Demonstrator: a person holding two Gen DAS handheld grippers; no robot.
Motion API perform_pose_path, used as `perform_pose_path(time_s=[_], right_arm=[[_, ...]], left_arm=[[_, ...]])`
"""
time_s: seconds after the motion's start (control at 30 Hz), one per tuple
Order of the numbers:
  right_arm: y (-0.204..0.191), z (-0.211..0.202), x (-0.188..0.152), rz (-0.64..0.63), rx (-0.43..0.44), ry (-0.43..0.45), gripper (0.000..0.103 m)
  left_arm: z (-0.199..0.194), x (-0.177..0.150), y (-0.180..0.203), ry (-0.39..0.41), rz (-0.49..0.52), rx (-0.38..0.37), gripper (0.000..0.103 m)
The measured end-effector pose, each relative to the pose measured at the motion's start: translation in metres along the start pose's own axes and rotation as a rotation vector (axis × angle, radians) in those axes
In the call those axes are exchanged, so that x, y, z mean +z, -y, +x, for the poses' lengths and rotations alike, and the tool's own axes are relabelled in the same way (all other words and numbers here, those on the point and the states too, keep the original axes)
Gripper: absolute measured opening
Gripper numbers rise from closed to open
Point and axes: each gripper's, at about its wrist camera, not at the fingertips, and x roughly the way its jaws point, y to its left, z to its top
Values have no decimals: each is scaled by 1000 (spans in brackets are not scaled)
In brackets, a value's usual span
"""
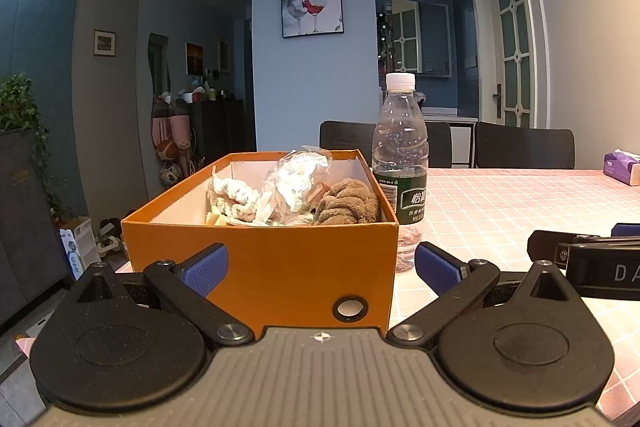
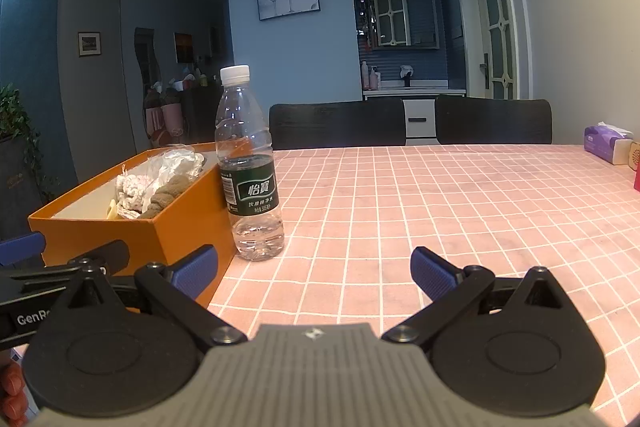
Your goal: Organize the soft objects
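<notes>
Currently both tools sit low at the near edge of the worktop (image 2: 440, 195), which carries a pink checked cloth. Left hand-held gripper (image 1: 322, 267): fingers spread wide, nothing between them, facing the near wall of the orange box (image 1: 260, 259). Right hand-held gripper (image 2: 314, 273): likewise spread and empty, over bare cloth just right of the box. Soft objects are all inside the box — a brown knitted bundle (image 1: 348, 205) at its right, a white fluffy cloth (image 1: 232, 197) at its left, and a crumpled clear plastic bag (image 1: 298, 181) between and above them. A water bottle (image 2: 250, 163) stands upright just beside the box's right wall, perhaps touching it; cannot tell. A purple tissue pack (image 2: 606, 143) lies far off at the right edge. No loose soft item shows on the open cloth. Judgement: collection step looks finished or close to it — what remains is likely tidying the contents, or nothing. Any next move calls for lifting a tool over the box rim and reaching down, keeping clear of the bottle, which would tip easily.
</notes>
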Motion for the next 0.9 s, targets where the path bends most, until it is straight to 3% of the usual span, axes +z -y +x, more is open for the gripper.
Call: perform_pose_path(time_s=[0.9], right_arm=[[-1, 2, -2, -10, 12, -7, 100]], left_arm=[[-1, 3, -1, -1, -4, 4, 103]])
